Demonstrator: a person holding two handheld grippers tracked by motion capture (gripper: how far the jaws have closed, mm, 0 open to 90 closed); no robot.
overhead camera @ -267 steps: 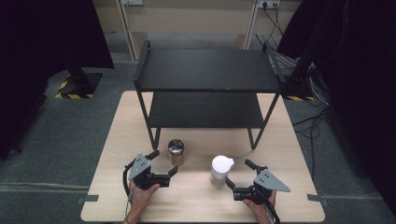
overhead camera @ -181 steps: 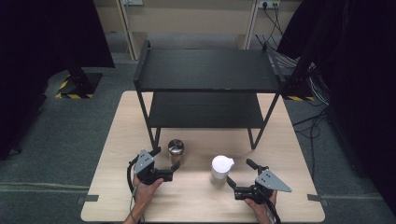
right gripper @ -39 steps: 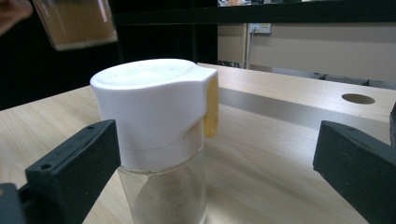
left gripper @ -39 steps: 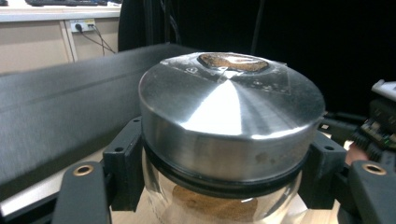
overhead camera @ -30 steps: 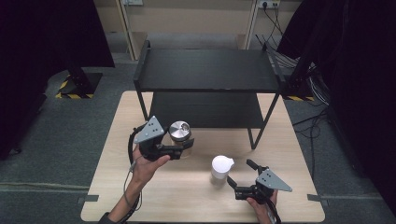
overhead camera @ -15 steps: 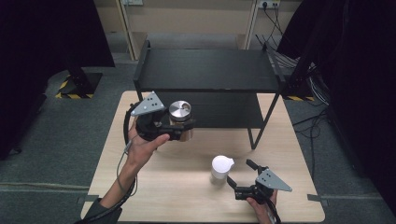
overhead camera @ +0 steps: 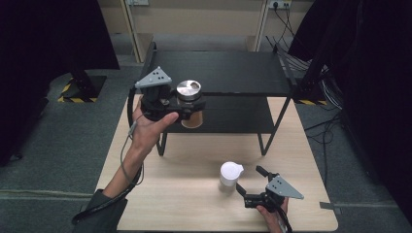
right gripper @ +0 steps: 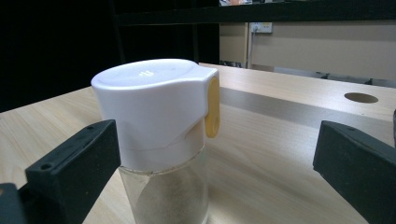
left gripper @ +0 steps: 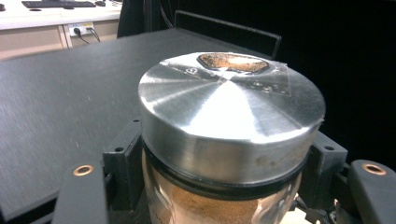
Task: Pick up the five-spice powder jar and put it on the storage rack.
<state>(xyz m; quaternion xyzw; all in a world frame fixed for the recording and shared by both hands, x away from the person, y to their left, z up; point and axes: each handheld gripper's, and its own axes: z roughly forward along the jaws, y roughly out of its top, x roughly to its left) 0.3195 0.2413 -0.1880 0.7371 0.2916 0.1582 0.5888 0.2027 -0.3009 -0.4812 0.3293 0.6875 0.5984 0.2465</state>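
Wooden table (overhead camera: 170, 194) on grey carpet (overhead camera: 63, 145), black shelf rack (overhead camera: 228, 73).

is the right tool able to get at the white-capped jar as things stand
Probably yes. The right tool sits open on the table right beside the white-capped jar, which stands between its jaws in the right gripper view, with nothing in between.

White-capped jar (right gripper: 159, 140) on wooden table (right gripper: 280, 154), between wide-spread right claw (right gripper: 219, 163) jaws
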